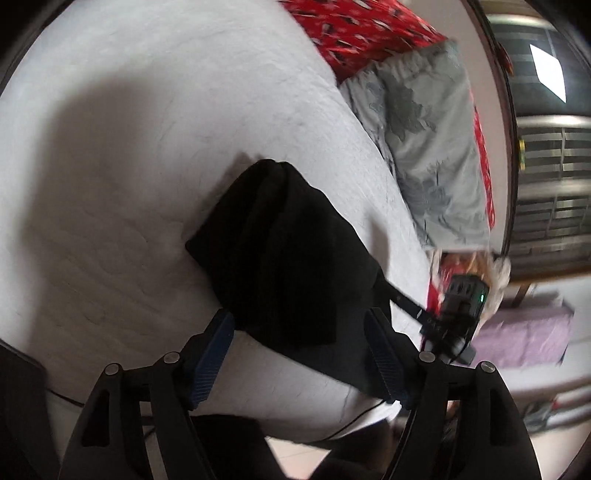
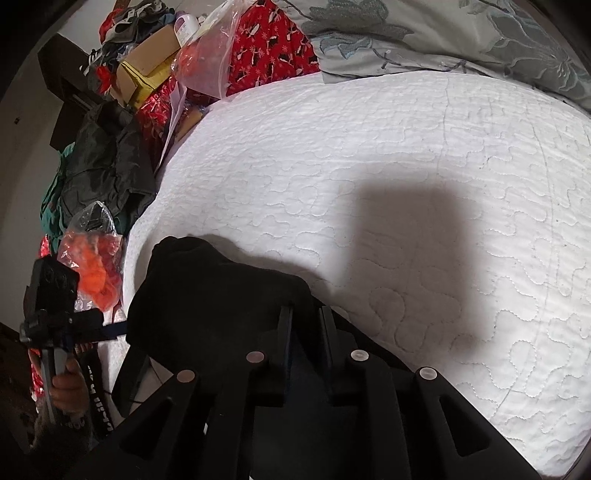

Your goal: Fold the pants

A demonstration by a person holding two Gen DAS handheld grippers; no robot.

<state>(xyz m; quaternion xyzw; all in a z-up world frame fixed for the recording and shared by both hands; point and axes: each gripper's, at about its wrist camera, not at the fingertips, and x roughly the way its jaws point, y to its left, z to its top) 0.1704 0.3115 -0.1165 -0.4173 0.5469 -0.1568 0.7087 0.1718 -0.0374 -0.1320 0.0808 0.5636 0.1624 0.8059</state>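
Note:
The black pants (image 1: 291, 258) lie as a folded bundle near the front edge of the white quilted bed (image 1: 129, 147). My left gripper (image 1: 299, 321) is open wide, its blue-padded fingers (image 1: 218, 343) on either side of the bundle's near end without pressing on it. In the right wrist view the pants (image 2: 207, 302) lie just ahead and to the left. My right gripper (image 2: 306, 314) has its jaws a narrow gap apart at the bundle's edge, with dark cloth there; whether the pads press on it is unclear. It also shows at the pants' right side (image 1: 397, 295).
A grey floral pillow (image 1: 424, 140) and red patterned cloth (image 1: 362, 29) lie at the bed's far side. Beside the bed, boxes, bags and clothes are piled (image 2: 147, 62), with a plastic bag of orange stuff (image 2: 96, 258). A person's hand (image 2: 64, 395) holds the left gripper. The quilt (image 2: 406, 166) stretches wide beyond the pants.

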